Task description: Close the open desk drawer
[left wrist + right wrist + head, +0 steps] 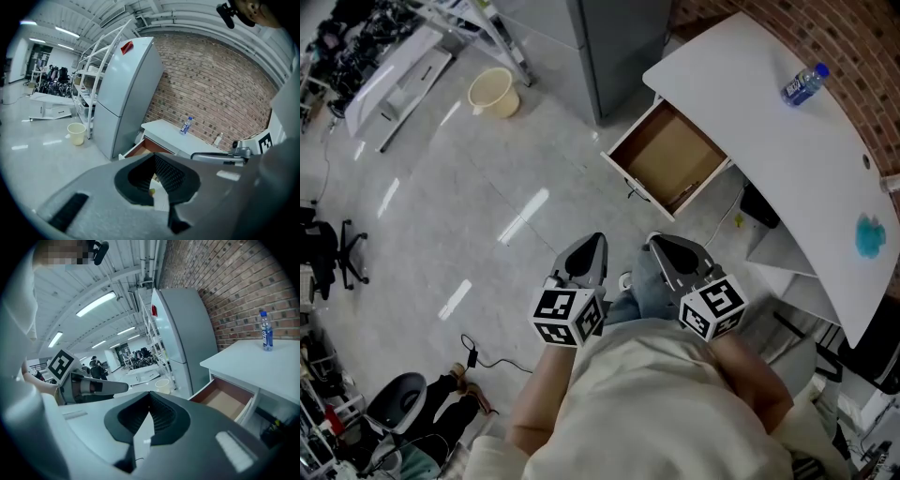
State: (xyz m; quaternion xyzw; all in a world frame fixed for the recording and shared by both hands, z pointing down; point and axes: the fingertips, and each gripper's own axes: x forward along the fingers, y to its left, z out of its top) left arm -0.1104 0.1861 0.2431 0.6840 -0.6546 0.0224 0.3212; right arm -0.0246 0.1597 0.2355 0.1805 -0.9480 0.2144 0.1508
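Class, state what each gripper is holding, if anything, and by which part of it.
Nothing is held. The left gripper and the right gripper are both shut with nothing between their jaws, and neither touches the open drawer.

The scene is viewed steeply downward from head height, with the open drawer (670, 159) seen at one o'clock, well away. In the left gripper view and the right gripper view it is faced from low down, almost level. The drawer, desk (769, 131), bottle (804, 84) and refrigerator (619, 47) are shared by all three views.
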